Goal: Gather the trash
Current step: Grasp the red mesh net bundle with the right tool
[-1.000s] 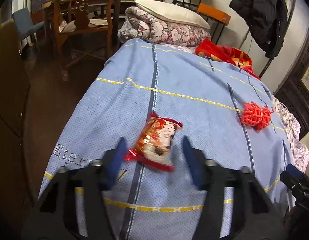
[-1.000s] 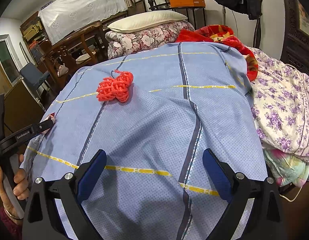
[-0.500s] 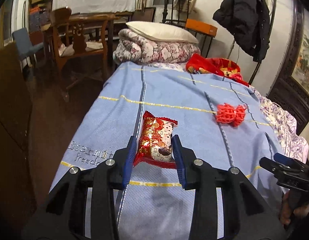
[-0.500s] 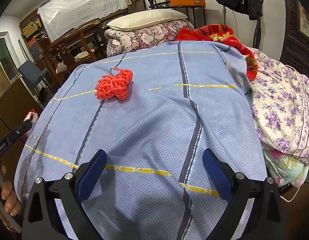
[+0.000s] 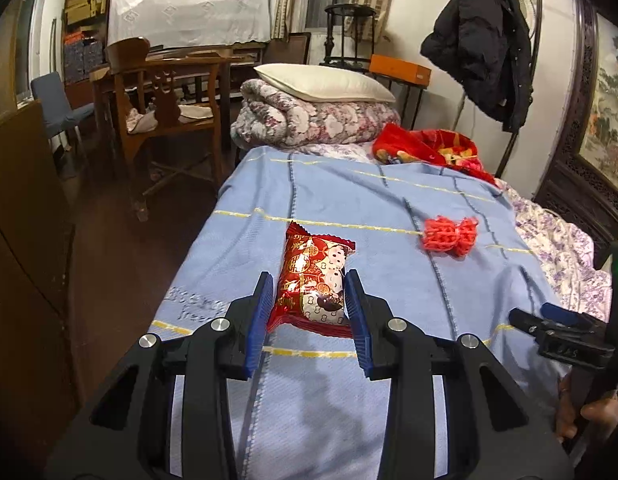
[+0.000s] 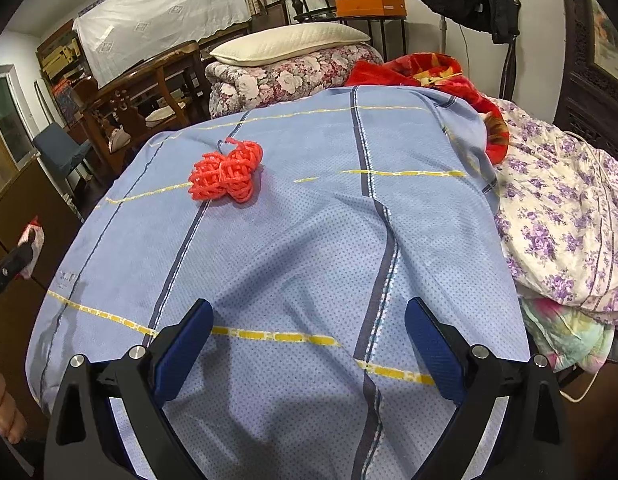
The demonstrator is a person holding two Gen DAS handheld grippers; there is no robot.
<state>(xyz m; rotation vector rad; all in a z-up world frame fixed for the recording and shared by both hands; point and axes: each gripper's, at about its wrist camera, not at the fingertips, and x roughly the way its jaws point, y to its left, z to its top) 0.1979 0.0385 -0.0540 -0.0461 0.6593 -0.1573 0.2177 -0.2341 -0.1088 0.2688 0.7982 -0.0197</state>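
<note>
My left gripper [image 5: 309,280] is shut on a red snack wrapper [image 5: 315,278], held upright and lifted above the blue bedspread [image 5: 349,200]. The wrapper's tip also shows at the left edge of the right wrist view [image 6: 32,236]. An orange-red foam fruit net [image 5: 449,235] lies on the bedspread to the right; it also shows in the right wrist view [image 6: 227,174]. My right gripper [image 6: 309,320] is open and empty above the near end of the bedspread, well short of the net. It also shows at the right edge of the left wrist view [image 5: 557,326].
A folded floral quilt [image 5: 309,120] with a pillow and a red blanket [image 5: 429,152] lie at the bed's far end. A purple floral sheet [image 6: 569,208] covers the right side. A wooden chair [image 5: 165,112] and a brown cabinet [image 5: 21,240] stand left of the bed.
My left gripper closed on the snack wrapper and lifted it off the bedspread, pulling back. My right gripper stayed open and almost still.
</note>
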